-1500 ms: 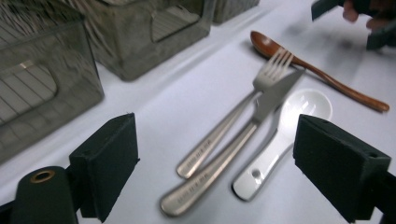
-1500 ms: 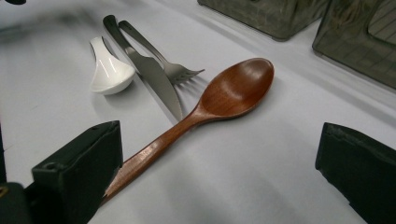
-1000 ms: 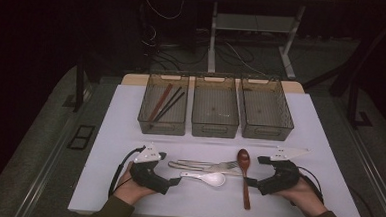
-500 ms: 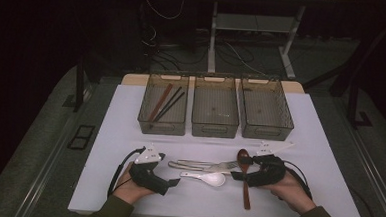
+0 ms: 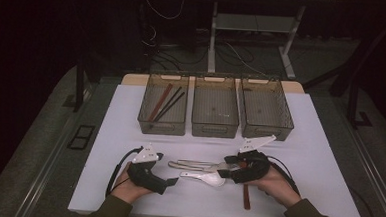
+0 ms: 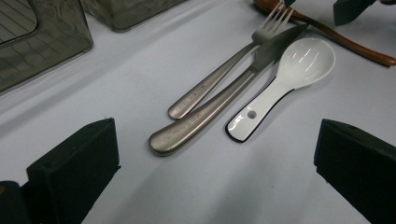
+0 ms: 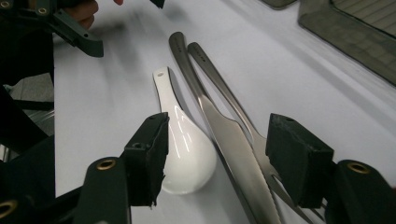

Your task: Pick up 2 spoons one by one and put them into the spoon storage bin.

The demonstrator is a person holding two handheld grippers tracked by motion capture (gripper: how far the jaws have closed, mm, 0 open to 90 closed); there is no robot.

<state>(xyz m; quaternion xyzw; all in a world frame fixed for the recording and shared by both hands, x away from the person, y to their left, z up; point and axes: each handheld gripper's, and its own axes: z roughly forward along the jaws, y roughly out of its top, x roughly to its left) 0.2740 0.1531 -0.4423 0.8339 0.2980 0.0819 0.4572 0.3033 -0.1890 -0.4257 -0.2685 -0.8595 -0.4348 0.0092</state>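
Observation:
A metal knife (image 7: 233, 144) and fork (image 7: 219, 88) lie side by side on the white table, with a white ceramic spoon (image 7: 187, 154) just beside them. My right gripper (image 7: 222, 158) straddles the knife blade and the fork's head; its jaws have just been closing, and the pads stand clear of the metal on both sides. From above, my right gripper (image 5: 230, 171) sits over the bowl end of a wooden spoon (image 5: 246, 196). My left gripper (image 5: 172, 181) rests open near the handles, and its own view shows the knife (image 6: 205, 121), fork (image 6: 219, 79) and white spoon (image 6: 285, 79) ahead of wide jaws.
Three clear bins stand in a row at the back: the left bin (image 5: 161, 128) holds chopsticks (image 5: 168, 103), beside the middle bin (image 5: 214, 131) and right bin (image 5: 270, 133). The white table (image 5: 318, 160) has open room at both sides. Cables trail from both grippers.
My right gripper has moved left, from beside the wooden spoon to over the knife and fork ends, and its jaws have narrowed. The left gripper has stayed put.

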